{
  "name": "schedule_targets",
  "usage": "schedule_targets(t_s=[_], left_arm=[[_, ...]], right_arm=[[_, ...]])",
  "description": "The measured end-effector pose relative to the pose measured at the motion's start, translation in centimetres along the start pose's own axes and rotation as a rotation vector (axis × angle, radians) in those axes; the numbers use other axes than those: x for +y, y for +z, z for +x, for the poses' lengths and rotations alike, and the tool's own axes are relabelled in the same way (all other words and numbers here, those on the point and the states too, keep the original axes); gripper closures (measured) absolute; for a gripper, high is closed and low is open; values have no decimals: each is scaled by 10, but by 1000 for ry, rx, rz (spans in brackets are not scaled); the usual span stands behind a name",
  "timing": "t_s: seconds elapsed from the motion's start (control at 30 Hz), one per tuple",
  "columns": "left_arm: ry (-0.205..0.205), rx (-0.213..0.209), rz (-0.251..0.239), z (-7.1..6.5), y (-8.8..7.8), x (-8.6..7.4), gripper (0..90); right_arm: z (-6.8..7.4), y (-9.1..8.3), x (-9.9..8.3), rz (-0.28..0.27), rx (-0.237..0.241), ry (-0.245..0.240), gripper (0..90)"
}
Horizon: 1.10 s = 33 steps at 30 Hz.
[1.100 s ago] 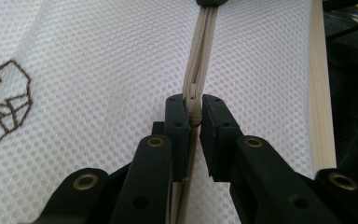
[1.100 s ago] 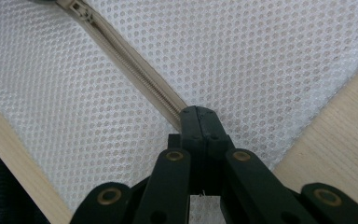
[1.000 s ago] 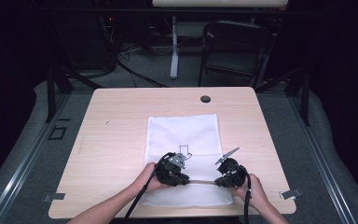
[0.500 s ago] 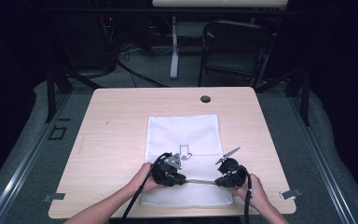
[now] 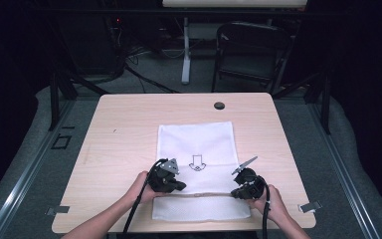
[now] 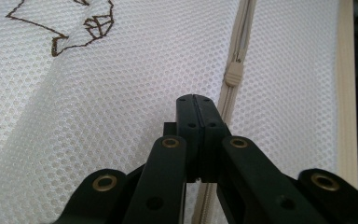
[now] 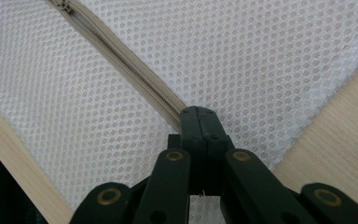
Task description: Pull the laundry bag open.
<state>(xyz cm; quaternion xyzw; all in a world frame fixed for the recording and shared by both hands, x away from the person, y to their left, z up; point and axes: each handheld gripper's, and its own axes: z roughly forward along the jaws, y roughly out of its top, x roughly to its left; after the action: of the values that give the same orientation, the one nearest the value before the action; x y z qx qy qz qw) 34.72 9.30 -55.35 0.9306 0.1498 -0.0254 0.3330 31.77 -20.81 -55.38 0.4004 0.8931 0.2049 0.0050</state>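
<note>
Mesh bag unmoved since before, both tongs still clamped on its zipper.

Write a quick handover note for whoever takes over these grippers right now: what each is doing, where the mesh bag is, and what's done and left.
Left hand-held gripper: jaws shut, pinched on the zipper line of the white mesh laundry bag, with the slider just ahead of its tips.
Right hand-held gripper: jaws shut on the zipper's other end near the bag's right edge.
The bag lies flat on the wooden table, zipper near the person's side.
Done: both ends gripped.
Left, probably: working the slider along; whether the zipper is open or closed is unclear.
</note>
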Motion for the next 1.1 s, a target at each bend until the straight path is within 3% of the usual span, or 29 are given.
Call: schedule_targets(t_s=[0.07,0.2,0.33,0.57,0.83,0.97,1.1], left_arm=[[15,2,-14,-4,4,4,872],[24,-44,-14,-8,16,14,771],[43,-66,34,-12,32,20,665],[70,-56,38,-17,42,25,747],[124,-22,60,-23,39,29,814],[166,25,79,-30,37,34,813],[150,12,74,-32,35,33,803]], right_arm=[[-1,-1,0,7,11,13,900],[-5,-1,-1,2,22,15,900],[-2,-1,-1,0,10,9,900],[-1,-1,0,2,7,9,900],[1,0,0,7,-7,2,900],[1,0,0,2,-6,6,900],[1,0,1,6,-7,2,900]])
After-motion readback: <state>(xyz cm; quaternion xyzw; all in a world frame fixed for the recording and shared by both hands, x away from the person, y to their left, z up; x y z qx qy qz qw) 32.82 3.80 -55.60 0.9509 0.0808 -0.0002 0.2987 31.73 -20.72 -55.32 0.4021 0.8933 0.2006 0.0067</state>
